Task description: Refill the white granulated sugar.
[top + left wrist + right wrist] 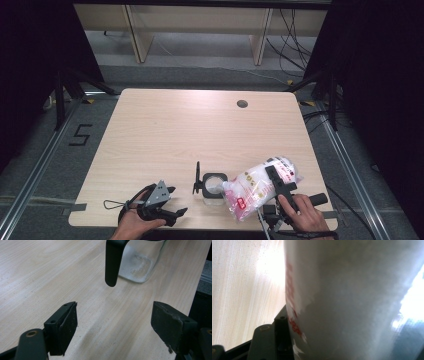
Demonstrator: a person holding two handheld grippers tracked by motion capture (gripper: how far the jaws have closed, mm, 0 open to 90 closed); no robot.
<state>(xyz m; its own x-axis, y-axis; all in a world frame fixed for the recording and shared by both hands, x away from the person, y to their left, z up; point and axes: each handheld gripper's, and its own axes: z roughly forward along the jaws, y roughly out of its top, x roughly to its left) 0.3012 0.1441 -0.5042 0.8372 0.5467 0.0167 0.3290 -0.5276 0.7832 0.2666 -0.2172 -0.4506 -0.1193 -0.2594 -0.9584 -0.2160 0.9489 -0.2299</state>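
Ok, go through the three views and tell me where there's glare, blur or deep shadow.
High view: evenly lit table, black surroundings, slightly soft overall. Left gripper view: the glass jar and its black handle are fairly sharp; the near pads are a little soft. Right gripper view: the white bag sits so close it blurs, with blown-out glare on the wood at upper left and at its right edge.

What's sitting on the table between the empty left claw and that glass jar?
Nothing: in the left gripper view, bare wood runs from the open left gripper to the glass jar. Only the jar's black handle hangs above it.
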